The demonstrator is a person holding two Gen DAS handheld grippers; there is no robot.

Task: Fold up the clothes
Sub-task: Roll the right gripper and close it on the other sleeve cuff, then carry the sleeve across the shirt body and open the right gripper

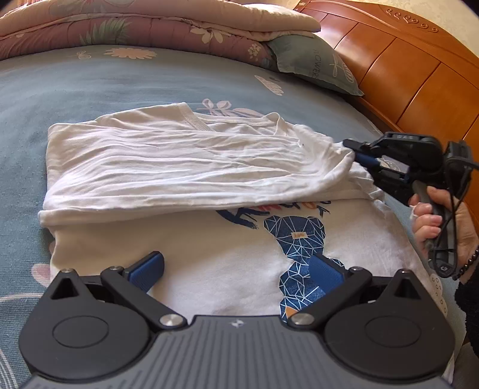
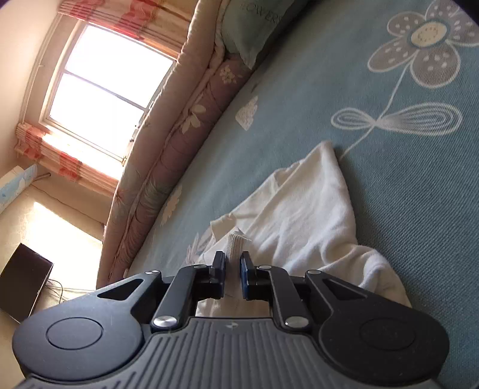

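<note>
A white T-shirt is spread on the bed, one flap doubled over its print. Its bunched edge is pinched in the right gripper, apparently to draw the fold across; the left gripper is held wide apart, empty, above the print.

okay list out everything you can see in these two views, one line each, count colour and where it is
T-shirt: one, white with blue print, on the bed, far half folded toward the camera.
Sheet: one, blue-grey with flower pattern, covering the bed.
Quilt: one, pink floral and beige, folded along the far side of the bed.
Pillow: one, grey-green, beside the quilt, near the headboard.
Headboard: one, orange-brown wood, right of the bed.
Window: one, bright, with red-striped curtains, beyond the quilt.
Hand: one, gripping the right claw's handle.
Left claw: one, black with blue pads, open above the print.
Right claw: one, black, closed on the T-shirt's edge.
</note>
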